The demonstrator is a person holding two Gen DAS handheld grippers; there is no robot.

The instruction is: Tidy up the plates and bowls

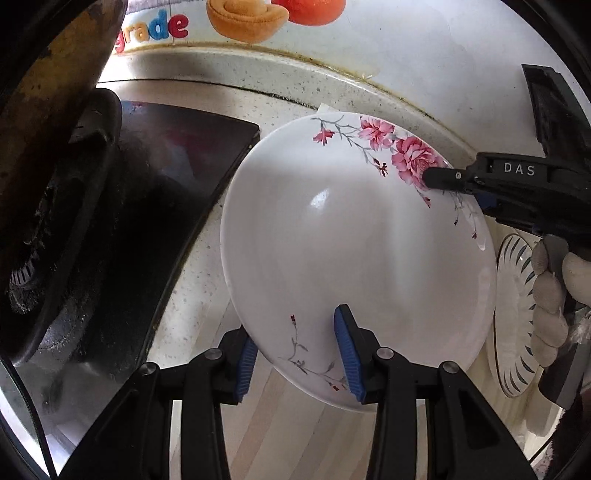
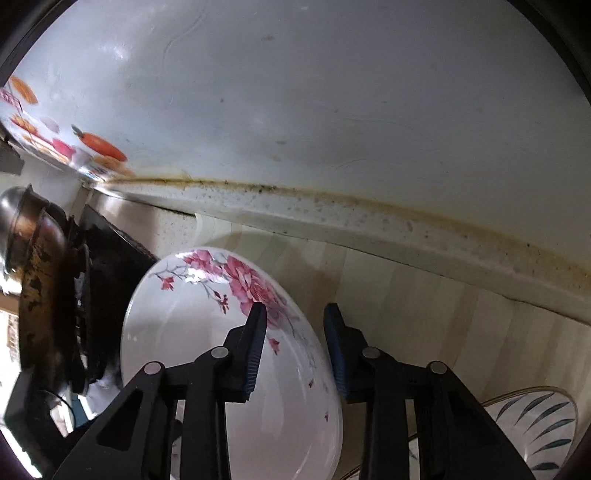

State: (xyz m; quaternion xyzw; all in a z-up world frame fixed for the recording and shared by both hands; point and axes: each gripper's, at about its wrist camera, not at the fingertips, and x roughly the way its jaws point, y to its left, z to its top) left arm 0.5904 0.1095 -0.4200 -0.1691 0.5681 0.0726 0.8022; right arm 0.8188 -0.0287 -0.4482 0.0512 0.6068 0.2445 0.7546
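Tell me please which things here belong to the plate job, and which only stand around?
Job:
floral plate, its rim between the fingers of both the left gripper and the right gripper
striped plate

Around:
stove
dark pan
wall stickers

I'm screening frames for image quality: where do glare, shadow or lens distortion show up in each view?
Left wrist view: a bright glare spot sits on the floral plate, the stove at left is sunk in dark shadow, and the counter edge bows from fisheye distortion. Right wrist view: soft sheen on the wall, the counter edge curves strongly, and the image looks slightly hazy throughout.
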